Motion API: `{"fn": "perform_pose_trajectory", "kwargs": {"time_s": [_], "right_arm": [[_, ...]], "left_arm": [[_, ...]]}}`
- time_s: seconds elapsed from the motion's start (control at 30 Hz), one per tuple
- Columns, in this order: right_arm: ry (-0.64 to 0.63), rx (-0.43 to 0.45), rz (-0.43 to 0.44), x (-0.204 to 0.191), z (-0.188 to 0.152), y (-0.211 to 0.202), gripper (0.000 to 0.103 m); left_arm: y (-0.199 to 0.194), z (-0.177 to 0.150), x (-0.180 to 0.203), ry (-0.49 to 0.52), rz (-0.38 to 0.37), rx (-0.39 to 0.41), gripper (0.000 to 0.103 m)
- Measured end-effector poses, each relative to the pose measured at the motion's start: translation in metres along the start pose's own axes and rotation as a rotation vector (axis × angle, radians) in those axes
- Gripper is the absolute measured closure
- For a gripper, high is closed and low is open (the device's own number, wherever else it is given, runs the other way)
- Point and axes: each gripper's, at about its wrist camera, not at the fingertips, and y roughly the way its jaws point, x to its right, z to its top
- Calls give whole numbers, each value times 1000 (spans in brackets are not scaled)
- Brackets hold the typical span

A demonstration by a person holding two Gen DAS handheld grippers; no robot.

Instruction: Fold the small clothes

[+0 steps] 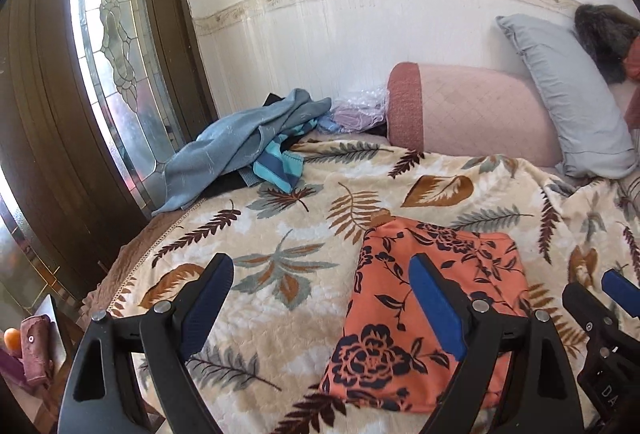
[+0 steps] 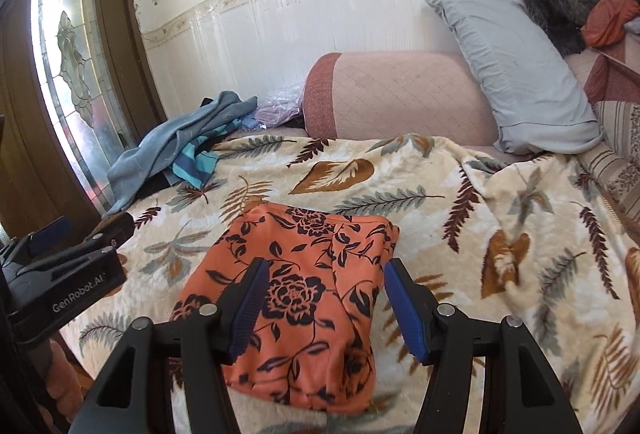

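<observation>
Orange floral garment [image 2: 296, 298] lies in a compact folded shape on the leaf-print blanket [image 2: 500, 202] of the bed, at 6 o'clock in the right wrist view and at 5 o'clock in the left wrist view. Right gripper [image 2: 322, 308] hovers over its near half, jaws released and spread, empty, one finger to each side of the cloth's right portion. Left gripper [image 1: 320, 304] sits level and low at the garment's left edge, jaws likewise released wide with nothing between them; its right finger [image 1: 436, 306] overlaps the fabric in view, contact uncertain.

Risks, as judged: a pinch taken here could catch the plush blanket along with the cloth, dragging both; gripping only the top layer could peel the fold open; a wrinkled right edge may skew any further fold. The unsorted blue clothes [image 1: 240, 142] at 10 o'clock lie well apart, so reaching for them could sweep across the folded piece.
</observation>
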Motion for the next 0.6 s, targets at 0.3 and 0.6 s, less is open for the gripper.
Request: {"fn": "perform_pose_trajectory", "kwargs": {"time_s": [0.3, 0.6], "right_arm": [[-33, 49, 15, -9, -8, -71, 40], [-36, 34, 23, -6, -18, -107, 40]], "left_arm": [[-68, 0, -14, 36, 25, 71, 6], [-103, -9, -23, 72, 27, 51, 6]]}}
